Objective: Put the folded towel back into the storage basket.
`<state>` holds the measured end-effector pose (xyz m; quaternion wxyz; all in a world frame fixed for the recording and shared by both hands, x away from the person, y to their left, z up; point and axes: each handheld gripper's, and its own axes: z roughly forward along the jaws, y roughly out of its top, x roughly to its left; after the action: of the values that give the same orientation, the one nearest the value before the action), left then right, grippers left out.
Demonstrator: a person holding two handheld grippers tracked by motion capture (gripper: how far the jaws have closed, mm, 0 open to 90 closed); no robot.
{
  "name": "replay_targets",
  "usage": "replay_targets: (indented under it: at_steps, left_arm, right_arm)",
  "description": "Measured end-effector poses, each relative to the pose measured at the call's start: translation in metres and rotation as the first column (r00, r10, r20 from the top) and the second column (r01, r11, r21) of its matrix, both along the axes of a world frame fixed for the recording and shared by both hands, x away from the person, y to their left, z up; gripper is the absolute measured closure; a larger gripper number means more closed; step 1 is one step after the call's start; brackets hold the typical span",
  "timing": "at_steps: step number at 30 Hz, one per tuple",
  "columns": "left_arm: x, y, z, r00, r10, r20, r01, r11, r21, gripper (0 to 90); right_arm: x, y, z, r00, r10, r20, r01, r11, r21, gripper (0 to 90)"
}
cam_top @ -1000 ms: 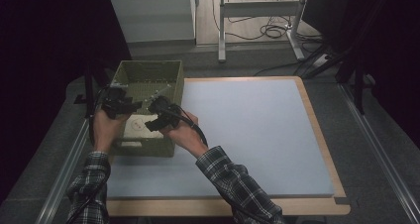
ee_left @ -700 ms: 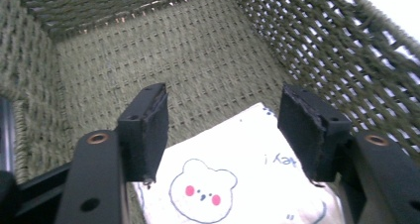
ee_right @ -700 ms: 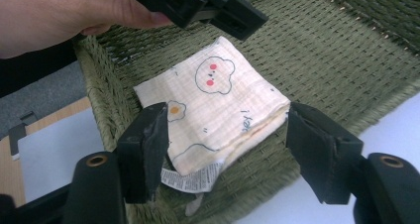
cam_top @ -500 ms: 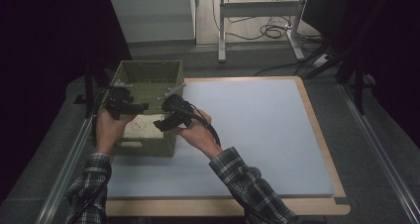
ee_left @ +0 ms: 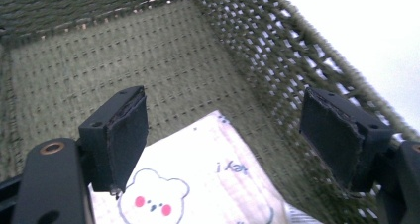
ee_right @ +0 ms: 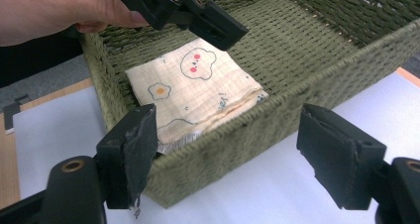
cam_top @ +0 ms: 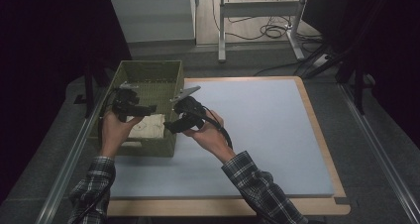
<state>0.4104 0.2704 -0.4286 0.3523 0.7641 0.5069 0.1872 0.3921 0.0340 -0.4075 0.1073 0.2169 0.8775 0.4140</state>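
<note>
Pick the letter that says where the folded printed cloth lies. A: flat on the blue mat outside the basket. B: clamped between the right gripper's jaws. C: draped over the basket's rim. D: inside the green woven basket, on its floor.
D: the folded printed cloth lies flat on the floor of the green woven basket, with both grippers' jaws open and empty.

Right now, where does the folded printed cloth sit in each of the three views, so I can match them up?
High view: the folded cloth lies in the near end of the green woven basket, between the two grippers.
Left gripper view: bottom centre, on the basket floor, bear print between the open jaws.
Right gripper view: upper centre, inside the basket, bear print toward the far edge.
Shared landmark: the basket's woven wall beside the cloth.
</note>
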Motion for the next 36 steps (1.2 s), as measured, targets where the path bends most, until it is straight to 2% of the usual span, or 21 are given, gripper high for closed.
replay_targets:
  at_steps: [4, 10, 15, 22, 31, 34, 36]
  left_arm:
    - [-0.002, -0.006, 0.003, 0.9998, -0.017, 0.006, 0.017, 0.9997, -0.015, 17.9]
    - [-0.005, -0.016, 0.007, 0.9994, -0.031, 0.014, 0.032, 0.9995, -0.006, 14.8]
    - [-0.005, -0.026, 0.012, 0.9986, -0.048, 0.024, 0.048, 0.9986, -0.02, 12.3]
    - [-0.005, -0.046, 0.016, 0.9957, -0.091, 0.02, 0.091, 0.9956, -0.022, 10.5]
    - [-0.004, -0.077, 0.019, 0.9881, -0.154, -0.002, 0.154, 0.9881, -0.002, 8.7]
    - [-0.004, -0.088, 0.02, 0.9823, -0.187, -0.014, 0.186, 0.9821, -0.031, 8.5]
    - [-0.005, -0.095, 0.02, 0.9786, -0.205, -0.018, 0.204, 0.9784, -0.034, 8.2]
  right_arm:
    - [0.0, -0.011, -0.002, 1.0, -0.005, -0.004, 0.005, 1.0, 0.007, 22.7]
    - [0.001, -0.026, -0.007, 0.9996, -0.017, -0.021, 0.017, 1.0, 0.001, 20.3]
    - [0.0, -0.04, -0.012, 0.9993, -0.027, -0.024, 0.027, 1.0, -0.001, 19.2]
    - [0.0, -0.063, -0.018, 0.9984, -0.05, -0.027, 0.05, 0.999, -0.003, 17.2]
    - [-0.003, -0.098, -0.027, 0.9957, -0.083, -0.04, 0.083, 0.997, -0.008, 15.3]
    - [-0.004, -0.111, -0.032, 0.994, -0.097, -0.051, 0.097, 0.995, -0.001, 14.6]
    - [-0.005, -0.121, -0.035, 0.9926, -0.103, -0.064, 0.103, 0.995, 0.003, 14.2]
